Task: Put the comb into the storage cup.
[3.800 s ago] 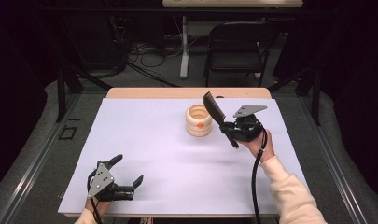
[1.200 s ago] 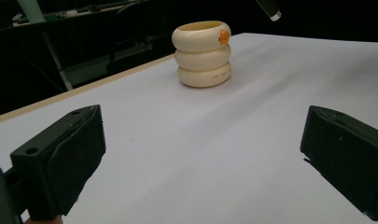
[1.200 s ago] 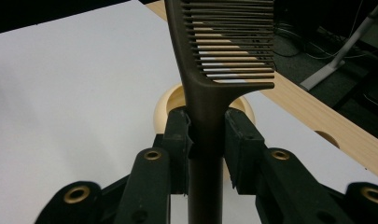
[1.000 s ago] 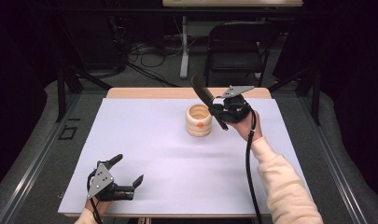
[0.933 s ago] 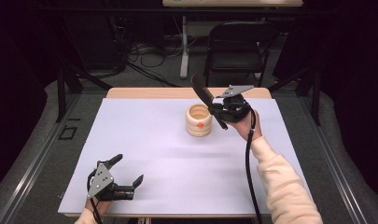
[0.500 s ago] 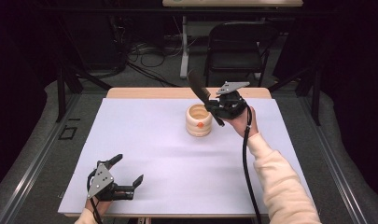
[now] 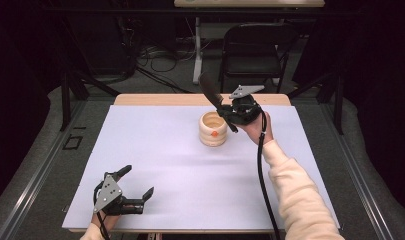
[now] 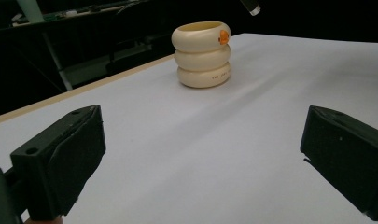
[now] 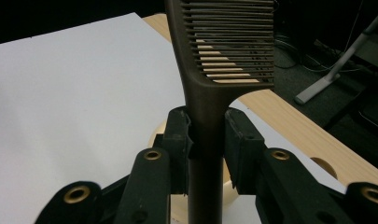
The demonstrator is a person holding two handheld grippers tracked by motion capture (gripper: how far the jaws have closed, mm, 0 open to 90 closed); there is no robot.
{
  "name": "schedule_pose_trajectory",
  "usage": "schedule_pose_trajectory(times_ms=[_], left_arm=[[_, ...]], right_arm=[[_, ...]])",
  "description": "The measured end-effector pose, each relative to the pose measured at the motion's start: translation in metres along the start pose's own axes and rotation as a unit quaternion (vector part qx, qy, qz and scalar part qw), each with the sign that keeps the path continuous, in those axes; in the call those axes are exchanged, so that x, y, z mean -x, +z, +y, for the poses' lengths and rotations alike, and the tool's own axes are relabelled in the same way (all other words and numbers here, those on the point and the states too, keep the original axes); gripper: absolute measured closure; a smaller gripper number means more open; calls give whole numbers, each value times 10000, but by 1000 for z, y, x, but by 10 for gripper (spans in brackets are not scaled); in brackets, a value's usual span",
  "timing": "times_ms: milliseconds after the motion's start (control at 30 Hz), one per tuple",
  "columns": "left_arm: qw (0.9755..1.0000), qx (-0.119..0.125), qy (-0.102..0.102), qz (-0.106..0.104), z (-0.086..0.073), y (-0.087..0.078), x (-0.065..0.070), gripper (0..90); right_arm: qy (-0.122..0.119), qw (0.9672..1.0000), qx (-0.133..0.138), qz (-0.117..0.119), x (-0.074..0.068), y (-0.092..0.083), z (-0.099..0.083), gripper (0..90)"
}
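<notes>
My right hand-held gripper is clamped on the comb, which sticks up over the cup near the back of the desk. My left hand-held gripper rests wide apart at the front, holding nothing.

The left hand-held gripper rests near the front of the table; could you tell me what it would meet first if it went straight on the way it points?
Probably the cream ringed holder. The left hand-held gripper stands open over bare white table cover, and the holder stands ahead roughly on its line, though depth is hard to judge.
</notes>
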State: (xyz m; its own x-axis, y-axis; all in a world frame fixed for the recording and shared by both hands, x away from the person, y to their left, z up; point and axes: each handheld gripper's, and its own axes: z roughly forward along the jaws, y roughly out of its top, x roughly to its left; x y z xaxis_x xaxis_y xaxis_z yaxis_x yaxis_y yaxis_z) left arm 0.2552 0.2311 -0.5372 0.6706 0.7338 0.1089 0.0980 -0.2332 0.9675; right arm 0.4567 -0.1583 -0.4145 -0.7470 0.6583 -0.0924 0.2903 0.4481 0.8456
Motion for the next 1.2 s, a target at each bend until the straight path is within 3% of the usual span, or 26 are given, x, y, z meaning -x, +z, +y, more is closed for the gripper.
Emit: schedule_pose_trajectory(times_ms=[467,1200], left_arm=[[10000,-15,3,6,0,0,0,3],[10000,-24,11,1,0,0,0,3]], right_arm=[[-81,9999,144,-35,0,2,13,722],[-150,9998,120,-65,0,9,23,722]])
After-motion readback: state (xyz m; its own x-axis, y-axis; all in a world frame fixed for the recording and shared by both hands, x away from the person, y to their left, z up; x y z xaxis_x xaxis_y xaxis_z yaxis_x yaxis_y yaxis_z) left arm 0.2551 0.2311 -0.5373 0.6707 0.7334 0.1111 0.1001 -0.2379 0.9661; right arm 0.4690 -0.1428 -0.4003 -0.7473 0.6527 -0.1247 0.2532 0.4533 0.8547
